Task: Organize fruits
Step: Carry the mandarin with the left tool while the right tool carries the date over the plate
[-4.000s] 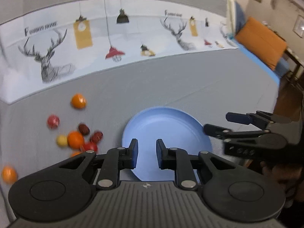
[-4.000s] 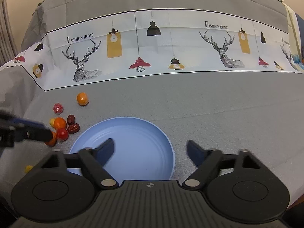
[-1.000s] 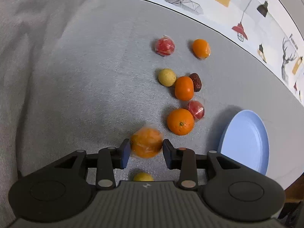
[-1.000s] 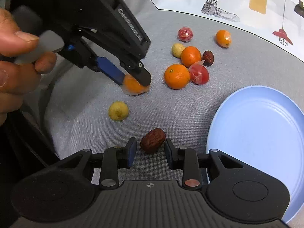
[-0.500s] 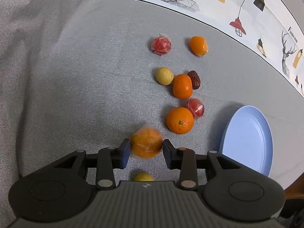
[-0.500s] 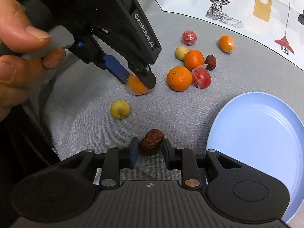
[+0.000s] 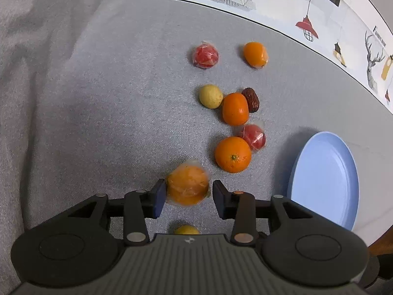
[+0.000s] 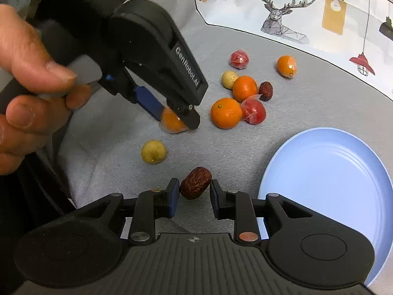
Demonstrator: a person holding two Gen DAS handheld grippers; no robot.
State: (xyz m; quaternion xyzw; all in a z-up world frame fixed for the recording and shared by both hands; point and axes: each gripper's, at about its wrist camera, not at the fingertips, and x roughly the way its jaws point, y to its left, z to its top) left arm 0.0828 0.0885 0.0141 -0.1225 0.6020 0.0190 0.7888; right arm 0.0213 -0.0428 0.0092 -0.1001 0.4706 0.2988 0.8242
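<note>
My left gripper (image 7: 188, 194) is shut on a plastic-wrapped orange fruit (image 7: 188, 186) and holds it just above the grey cloth; it also shows in the right wrist view (image 8: 172, 120). My right gripper (image 8: 191, 196) is closed around a wrinkled brown date (image 8: 195, 183), its pads close on both sides. A light blue plate (image 7: 324, 182) lies to the right; in the right wrist view the plate (image 8: 326, 184) has nothing on it. Loose fruit lies beyond: an orange (image 7: 232, 154), a wrapped red fruit (image 7: 253, 136), a small orange (image 7: 235, 109), another date (image 7: 251, 99).
A yellow fruit (image 8: 153, 151) lies on the cloth between the grippers. A second yellow fruit (image 7: 210, 96), a wrapped red fruit (image 7: 205, 56) and a wrapped orange one (image 7: 255, 54) lie farther off. The person's hand (image 8: 29, 93) grips the left tool. A printed cloth band (image 8: 307, 12) runs behind.
Both grippers have closed on their fruit and held it over the last second. The left gripper with the wrapped orange fruit has risen slightly. The loose fruit has not moved.
</note>
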